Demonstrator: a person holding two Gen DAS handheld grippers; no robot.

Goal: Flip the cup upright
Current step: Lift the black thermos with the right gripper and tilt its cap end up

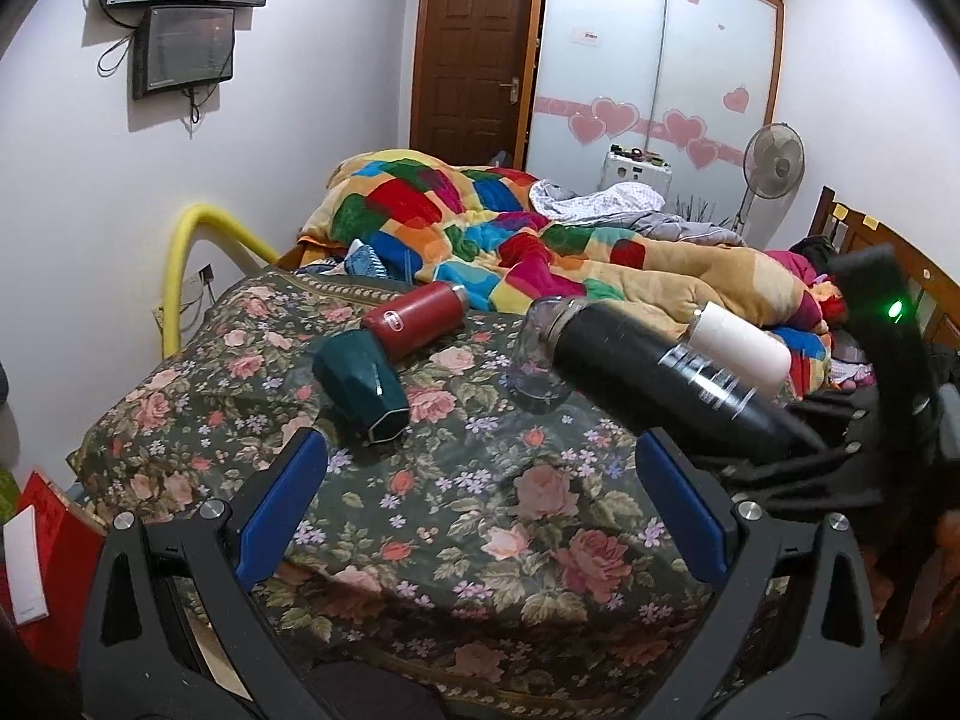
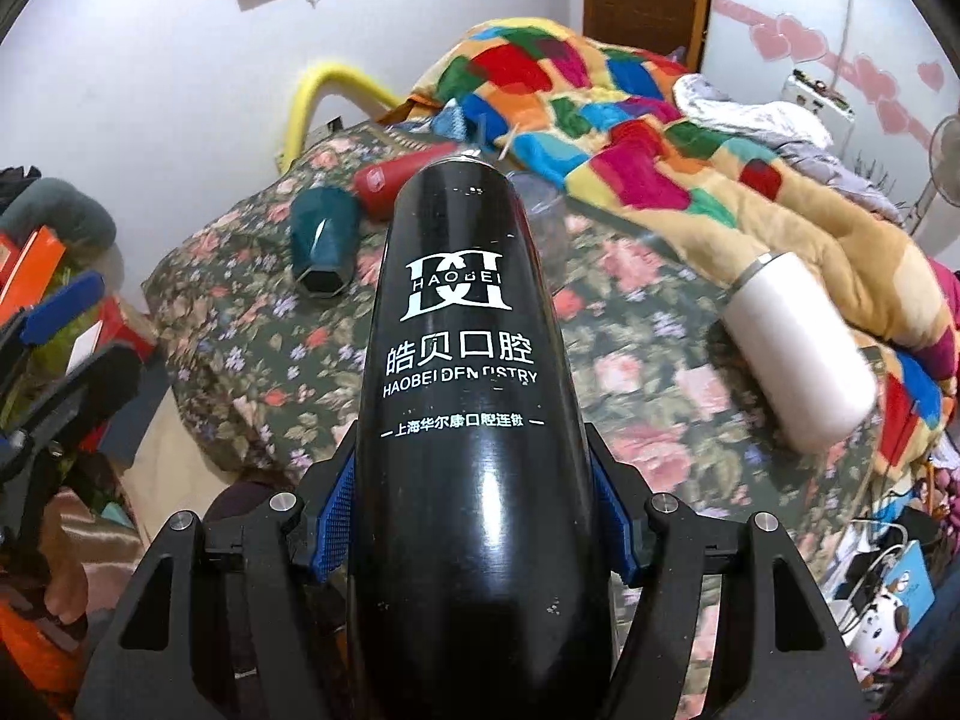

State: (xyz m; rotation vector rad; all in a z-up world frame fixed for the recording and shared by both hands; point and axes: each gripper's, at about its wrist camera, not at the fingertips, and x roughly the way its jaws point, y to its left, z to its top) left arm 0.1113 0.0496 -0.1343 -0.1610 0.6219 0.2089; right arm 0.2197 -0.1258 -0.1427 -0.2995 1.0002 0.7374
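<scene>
Clamping the base end of one black flask point(image 2: 474, 420), right gripper point(image 2: 474, 516) with blue pads pressing both sides; flask pointing away along the fingers, lifted over the bed, white "HAOBEI DENTISTRY" lettering facing up. Hovering with jaws wide apart and holding nothing, left gripper point(image 1: 480, 498), low over the floral bedspread point(image 1: 480, 510). Lying on that bedspread, four more vessels: one dark green faceted cup point(image 1: 360, 384) on its side with the open mouth toward the camera, one red flask point(image 1: 414, 318) on its side just behind and touching it, one clear glass cup point(image 1: 534, 372) partly hidden behind the black flask's far end, and one white flask point(image 2: 798, 354) on its side to the right, against the quilt. Heaping beyond them, one multicoloured patchwork quilt point(image 1: 480, 222). Hanging on the far wall, two dark screens point(image 1: 186, 6).
</scene>
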